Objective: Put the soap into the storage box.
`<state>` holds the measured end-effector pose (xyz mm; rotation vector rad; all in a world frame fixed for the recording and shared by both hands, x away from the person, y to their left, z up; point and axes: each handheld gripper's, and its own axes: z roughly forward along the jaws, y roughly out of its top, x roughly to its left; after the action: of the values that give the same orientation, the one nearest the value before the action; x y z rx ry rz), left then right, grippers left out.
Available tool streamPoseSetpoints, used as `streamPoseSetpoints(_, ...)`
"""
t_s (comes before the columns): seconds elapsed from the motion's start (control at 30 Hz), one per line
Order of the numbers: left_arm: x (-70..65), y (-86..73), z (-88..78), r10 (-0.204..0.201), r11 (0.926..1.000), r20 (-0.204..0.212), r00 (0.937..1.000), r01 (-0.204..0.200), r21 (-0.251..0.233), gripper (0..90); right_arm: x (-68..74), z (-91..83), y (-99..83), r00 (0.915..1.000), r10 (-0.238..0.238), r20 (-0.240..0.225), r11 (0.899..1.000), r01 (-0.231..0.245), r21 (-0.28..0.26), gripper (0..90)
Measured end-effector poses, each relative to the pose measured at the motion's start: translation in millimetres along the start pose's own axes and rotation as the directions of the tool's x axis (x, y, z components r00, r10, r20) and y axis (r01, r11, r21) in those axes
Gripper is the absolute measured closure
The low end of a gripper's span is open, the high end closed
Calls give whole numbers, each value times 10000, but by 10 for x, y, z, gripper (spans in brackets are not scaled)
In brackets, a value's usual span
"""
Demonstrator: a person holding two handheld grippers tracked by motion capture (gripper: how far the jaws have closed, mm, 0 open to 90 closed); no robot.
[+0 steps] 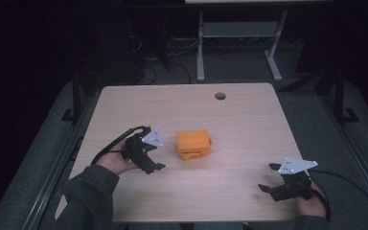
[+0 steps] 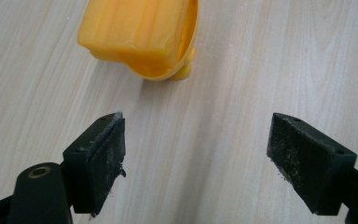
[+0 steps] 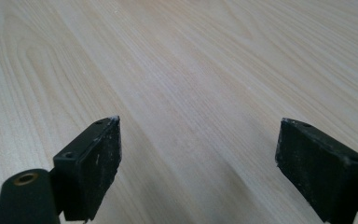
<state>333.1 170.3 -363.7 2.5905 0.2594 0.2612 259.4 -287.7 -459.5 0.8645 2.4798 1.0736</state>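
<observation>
My left tool point(image 1: 154, 154) has its jaws spread wide and holds nothing. It sits just left of the orange box point(image 1: 193, 143), not touching it. The box rests near the middle of the wooden surface point(image 1: 249, 124). My right tool point(image 1: 271, 178), also wide open and empty, sits near the surface's front right edge, well apart from the box.

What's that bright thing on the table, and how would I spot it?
Start with the pale wooden table. Near its middle, just beside the left gripper, sits an orange plastic box. It is the only brightly coloured thing there; both grippers are black.
</observation>
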Motion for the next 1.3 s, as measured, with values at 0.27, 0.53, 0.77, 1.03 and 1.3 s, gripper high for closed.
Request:
streamPoseSetpoints(0.27,-21,-120,11,-211,9997,19,9998,212,-89,185,-6,0,-7,10000,50,27,10000,-50,0,137)
streamPoseSetpoints(0.53,-57,-225,4,-381,9991,-35,9993,381,-166,185,-8,23,-10,9999,125,-5,9999,-125,16,137)
streamPoseSetpoints(0.77,-97,-297,-5,-492,9985,-86,9988,489,-226,185,-19,19,-23,9999,145,34,9999,-145,46,137)
streamPoseSetpoints(1.03,-150,-408,6,-620,9979,-111,9980,617,-200,185,-26,19,-37,9997,202,104,9998,-203,89,137)
streamPoseSetpoints(1.3,-206,-510,-7,-726,9971,-221,9971,720,-265,185,-32,18,-45,9996,246,142,9996,-248,117,137)
